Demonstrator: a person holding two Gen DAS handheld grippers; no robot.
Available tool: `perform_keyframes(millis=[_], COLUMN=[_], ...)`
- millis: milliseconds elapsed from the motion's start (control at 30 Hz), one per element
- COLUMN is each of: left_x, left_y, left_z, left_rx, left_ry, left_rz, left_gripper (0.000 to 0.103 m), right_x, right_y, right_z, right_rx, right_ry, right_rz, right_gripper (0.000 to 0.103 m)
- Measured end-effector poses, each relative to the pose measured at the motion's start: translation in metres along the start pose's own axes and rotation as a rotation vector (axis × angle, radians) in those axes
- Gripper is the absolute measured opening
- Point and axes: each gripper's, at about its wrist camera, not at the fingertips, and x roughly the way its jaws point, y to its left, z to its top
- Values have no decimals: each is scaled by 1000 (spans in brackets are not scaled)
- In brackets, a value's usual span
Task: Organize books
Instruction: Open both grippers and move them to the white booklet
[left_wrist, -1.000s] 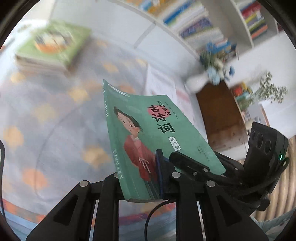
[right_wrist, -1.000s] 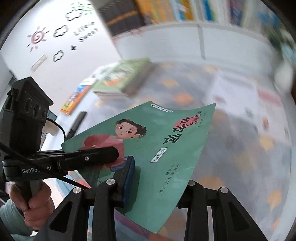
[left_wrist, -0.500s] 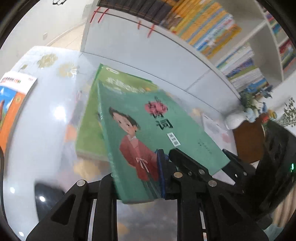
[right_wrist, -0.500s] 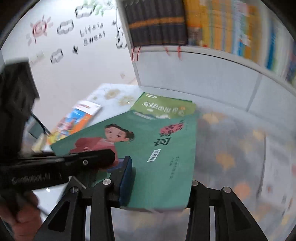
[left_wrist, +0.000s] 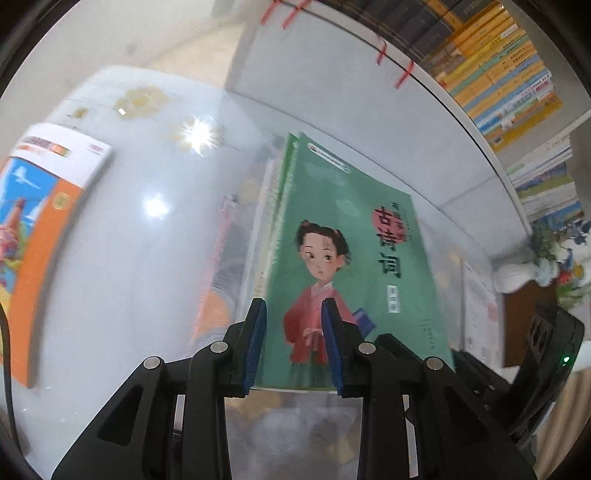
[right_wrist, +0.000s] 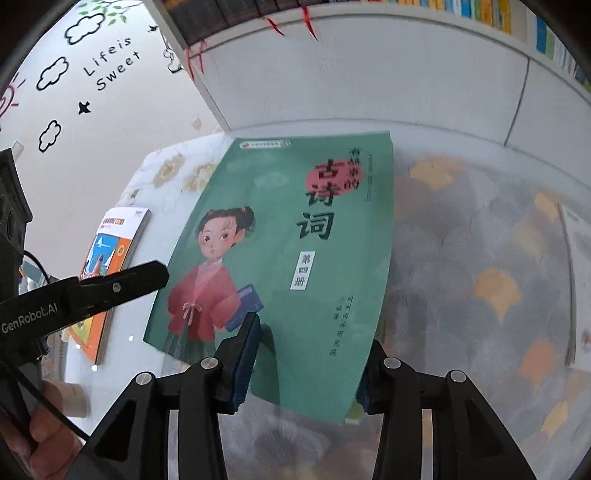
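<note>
1. The green book (left_wrist: 354, 266) with the girl in a red robe on its cover now lies flat on the pile of books (left_wrist: 258, 229) at the back of the table (left_wrist: 147, 258), near the white cabinet (left_wrist: 332, 103); a second ago both grippers held it in the air over the patterned cloth.

2. The left gripper (left_wrist: 291, 339) has let go: its blue fingers (left_wrist: 255, 332) stand apart, one either side of the book's near edge, gripping nothing.

3. The right gripper (right_wrist: 303, 354) is spread wide too, its fingers framing the book's near corner, apparently without pinching it.

4. An orange-and-white book (right_wrist: 110, 266) remains alone on the table's left side, well apart from the pile.

5. This book looks delivered; the stray one seems the likely next pickup.
</note>
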Motion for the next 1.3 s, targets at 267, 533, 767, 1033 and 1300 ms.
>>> perform_keyframes(millis=[267, 533, 767, 1033, 1300], left_x=[-36, 41, 161, 172, 103], left_y=[-113, -275, -343, -365, -307], left_z=[-55, -111, -111, -150, -248], left_rx=[275, 478, 241, 246, 169], left_ry=[-211, -8, 133, 204, 287], left_rz=[27, -165, -104, -114, -175], left_gripper=[55, 55, 53, 56, 56], right_x=[-26, -115, -126, -89, -116], right_y=[-55, -293, -436, -405, -369], right_z=[-47, -114, -104, -88, -170], right_rx=[19, 438, 589, 333, 131], right_ry=[50, -101, -113, -19, 139], right_rz=[129, -135, -225, -158, 53], right_gripper=[66, 67, 58, 65, 66])
